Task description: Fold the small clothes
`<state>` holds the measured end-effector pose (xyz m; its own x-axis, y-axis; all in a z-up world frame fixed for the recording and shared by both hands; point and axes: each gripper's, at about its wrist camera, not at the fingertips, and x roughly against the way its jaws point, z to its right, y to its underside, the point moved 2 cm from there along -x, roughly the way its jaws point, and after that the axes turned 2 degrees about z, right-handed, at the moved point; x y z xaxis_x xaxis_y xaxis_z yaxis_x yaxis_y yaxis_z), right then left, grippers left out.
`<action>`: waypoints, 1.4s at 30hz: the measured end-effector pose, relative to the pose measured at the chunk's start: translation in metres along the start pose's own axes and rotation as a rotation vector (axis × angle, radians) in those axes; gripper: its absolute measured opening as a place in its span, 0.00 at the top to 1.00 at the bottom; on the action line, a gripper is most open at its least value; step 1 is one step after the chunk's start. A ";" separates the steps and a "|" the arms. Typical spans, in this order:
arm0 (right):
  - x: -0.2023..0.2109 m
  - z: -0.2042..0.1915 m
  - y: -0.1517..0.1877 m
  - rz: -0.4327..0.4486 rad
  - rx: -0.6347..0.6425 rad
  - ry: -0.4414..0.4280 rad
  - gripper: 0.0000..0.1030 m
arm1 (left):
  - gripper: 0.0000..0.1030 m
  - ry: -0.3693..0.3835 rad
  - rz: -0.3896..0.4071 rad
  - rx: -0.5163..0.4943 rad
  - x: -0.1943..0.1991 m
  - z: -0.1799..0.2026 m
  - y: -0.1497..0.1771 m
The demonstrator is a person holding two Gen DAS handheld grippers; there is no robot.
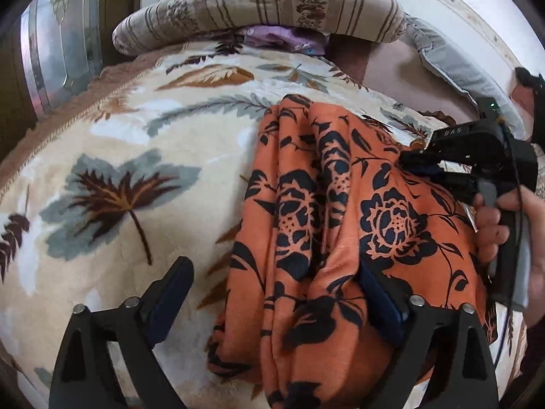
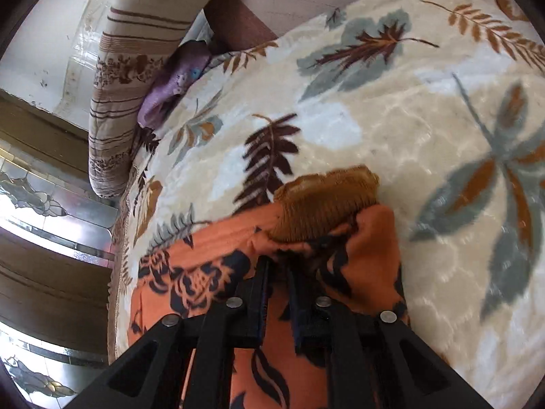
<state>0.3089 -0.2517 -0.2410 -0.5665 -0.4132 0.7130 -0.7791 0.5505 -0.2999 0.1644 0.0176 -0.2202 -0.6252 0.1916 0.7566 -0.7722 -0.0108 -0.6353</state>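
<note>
An orange garment with a black flower print (image 1: 340, 225) lies bunched in long folds on a cream leaf-patterned blanket (image 1: 136, 156). My left gripper (image 1: 276, 283) is open, its jaws spread over the garment's near left part, one finger on the cloth. My right gripper (image 1: 414, 163) is at the garment's right edge, held by a hand. In the right wrist view the right gripper (image 2: 277, 269) is shut on the orange garment (image 2: 211, 283) just below its mustard ribbed cuff (image 2: 323, 204).
A striped bolster pillow (image 1: 259, 13) lies across the far end of the bed, with a purple cloth (image 1: 282, 39) under it. A grey pillow (image 1: 453, 61) is at the far right. A glass-panelled door (image 2: 34, 204) stands beside the bed.
</note>
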 end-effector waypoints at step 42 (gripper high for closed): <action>0.116 -0.015 0.213 -0.145 0.332 -0.063 0.86 | 0.00 -0.094 0.074 -0.211 0.020 0.013 -0.004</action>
<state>0.0816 -0.1712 -0.2126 -0.4515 -0.5188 0.7259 -0.8912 0.2221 -0.3956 0.1537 0.0088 -0.2002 -0.6949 0.1054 0.7114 -0.6890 0.1857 -0.7006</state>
